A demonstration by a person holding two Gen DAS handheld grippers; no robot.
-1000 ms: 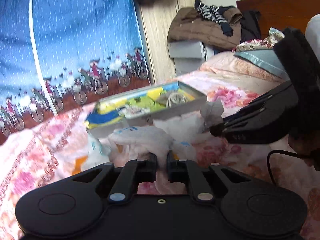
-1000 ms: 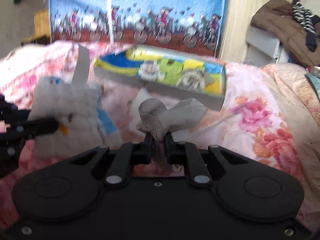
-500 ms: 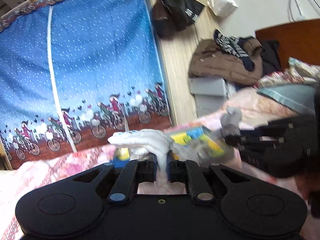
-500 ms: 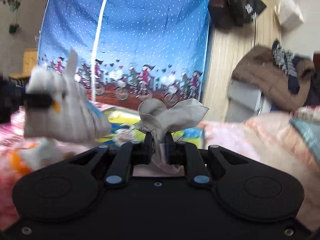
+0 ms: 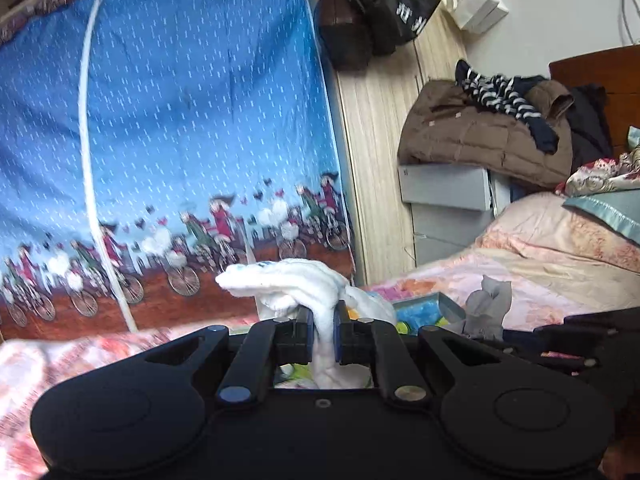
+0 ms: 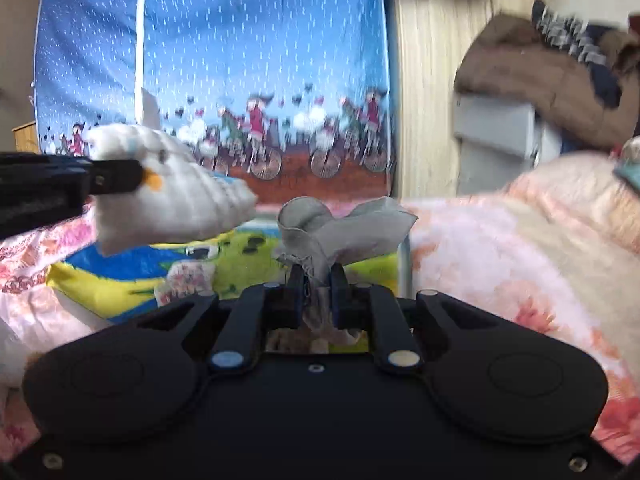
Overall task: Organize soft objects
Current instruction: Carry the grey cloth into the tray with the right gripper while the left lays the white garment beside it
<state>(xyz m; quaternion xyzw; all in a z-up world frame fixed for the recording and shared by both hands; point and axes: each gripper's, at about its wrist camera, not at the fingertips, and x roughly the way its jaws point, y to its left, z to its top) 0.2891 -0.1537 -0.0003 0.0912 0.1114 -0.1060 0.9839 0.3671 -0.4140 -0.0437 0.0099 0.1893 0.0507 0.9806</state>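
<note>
1. Leftmost in both views hangs a blue curtain speckled with white rain dashes; along its lower edge runs a band of cyclists on brown ground.
2. At lower centre of the left wrist view, the left gripper pinches a white plush toy, its jaws pressed onto the fabric. In the right wrist view the same toy sits at middle left, showing an orange beak and a white tag with no legible print.
3. Below centre in the right wrist view lies a shallow tray with a cartoon picture in yellow, blue and green, resting on the floral bedspread.
4. Centre of that view, the right gripper clamps a grey cloth, which fans out above the tips over the tray.
5. Upper centre-right of the left wrist view, a black bag carries pale characters, too blurred to read.
6. Farther right, a brown jacket lies on grey boxes.
</note>
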